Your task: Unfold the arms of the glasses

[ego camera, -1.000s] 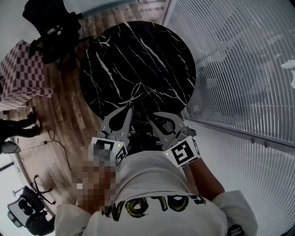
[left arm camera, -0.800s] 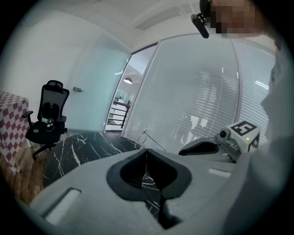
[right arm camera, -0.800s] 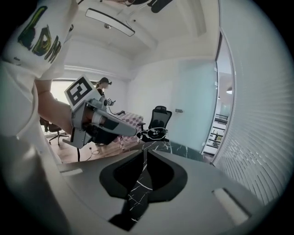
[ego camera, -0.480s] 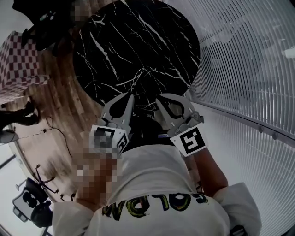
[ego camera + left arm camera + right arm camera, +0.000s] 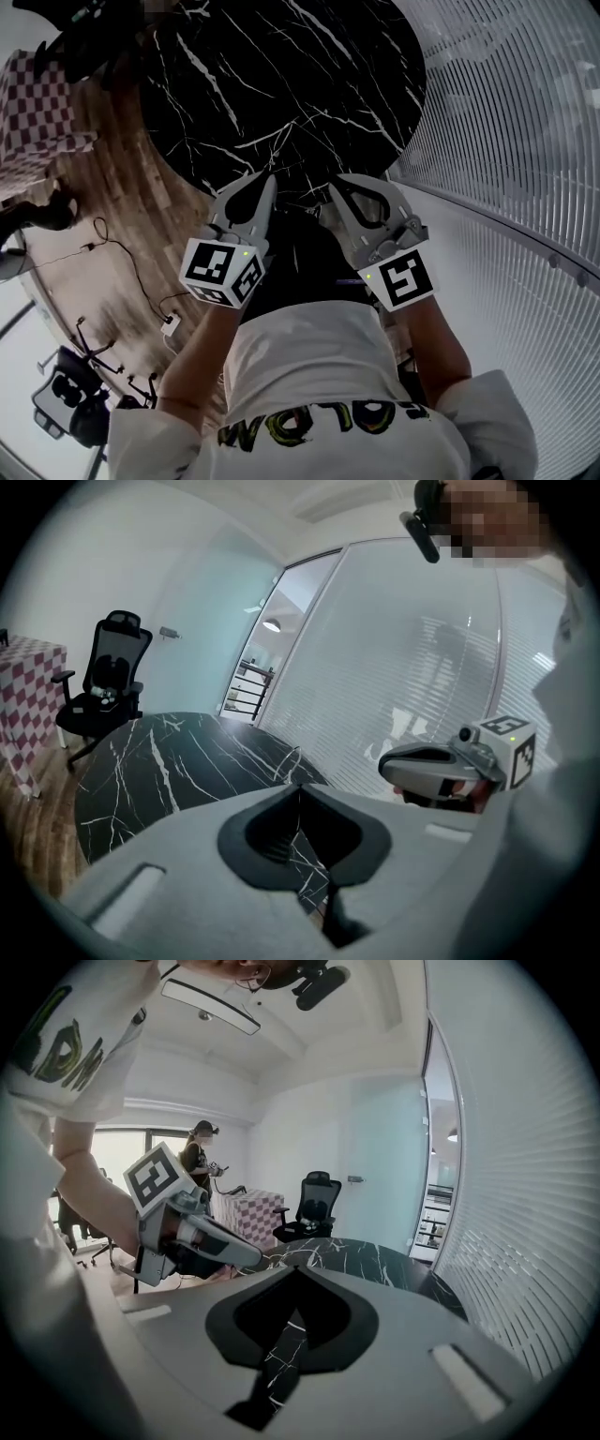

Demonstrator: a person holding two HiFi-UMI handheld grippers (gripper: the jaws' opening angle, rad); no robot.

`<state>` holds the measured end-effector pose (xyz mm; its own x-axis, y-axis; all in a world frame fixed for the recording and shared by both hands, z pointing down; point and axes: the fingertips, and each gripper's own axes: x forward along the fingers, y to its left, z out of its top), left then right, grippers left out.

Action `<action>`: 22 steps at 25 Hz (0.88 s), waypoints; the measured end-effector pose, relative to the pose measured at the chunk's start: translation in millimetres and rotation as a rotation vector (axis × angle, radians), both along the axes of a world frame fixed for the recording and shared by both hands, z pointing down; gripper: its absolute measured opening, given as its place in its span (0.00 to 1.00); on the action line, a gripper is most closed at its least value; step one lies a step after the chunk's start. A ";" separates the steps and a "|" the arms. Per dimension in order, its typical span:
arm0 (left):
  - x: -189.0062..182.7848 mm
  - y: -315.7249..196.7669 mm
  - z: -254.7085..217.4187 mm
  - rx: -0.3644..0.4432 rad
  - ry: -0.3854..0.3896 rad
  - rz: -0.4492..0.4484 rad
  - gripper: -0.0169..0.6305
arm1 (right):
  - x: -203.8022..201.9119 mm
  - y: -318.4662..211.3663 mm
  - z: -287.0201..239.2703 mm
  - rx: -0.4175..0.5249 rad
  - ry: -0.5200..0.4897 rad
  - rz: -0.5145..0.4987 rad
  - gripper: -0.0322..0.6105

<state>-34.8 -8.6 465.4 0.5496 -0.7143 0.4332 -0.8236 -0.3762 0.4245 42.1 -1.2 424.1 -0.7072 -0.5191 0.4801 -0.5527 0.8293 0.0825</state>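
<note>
Two claws hover side by side at the near rim of a round black marble desk [image 5: 281, 84], held out by a person in a white printed shirt. The left claw [image 5: 300, 787] is pressed together, tip to tip, with nothing pinched; only the veined desk shows through the opening behind its tips. The right claw [image 5: 298, 1269] is likewise closed and empty.

The glasses cannot be found in any view: no frame shows on the visible part of the desk, and the dark patch between the claws in the head view is too murky to read.

Glasses would likely handle as a light, thin and fragile thing, weakest at the hinges, with smooth lenses that slip and scratch. The safer hold is probably one claw on the frame front near the bridge, off the lenses, and the other on an arm near its free end, swung out gently along the hinge's own arc.

No box, case, tray or other container is in sight. An office chair [image 5: 108, 672] and a checkered cloth [image 5: 47, 122] stand beyond the desk, and a slatted glass wall [image 5: 525, 122] runs along the right.
</note>
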 end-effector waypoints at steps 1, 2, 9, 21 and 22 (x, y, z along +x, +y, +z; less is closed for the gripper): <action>-0.2 0.4 7.0 -0.007 0.001 0.002 0.04 | 0.5 -0.4 4.7 -0.005 -0.001 0.006 0.05; -0.4 0.6 13.9 -0.014 0.004 0.003 0.04 | 1.3 -1.1 9.2 -0.008 -0.002 0.011 0.05; -1.0 5.2 61.4 -0.077 0.032 -0.014 0.04 | 13.4 -0.8 43.3 -0.051 -0.009 0.052 0.05; 8.2 -3.8 135.8 -0.116 0.042 -0.008 0.04 | 20.4 -8.7 97.4 -0.105 -0.038 0.102 0.05; 9.5 -5.1 140.9 -0.119 0.039 -0.006 0.04 | 20.5 -9.6 100.5 -0.112 -0.040 0.104 0.05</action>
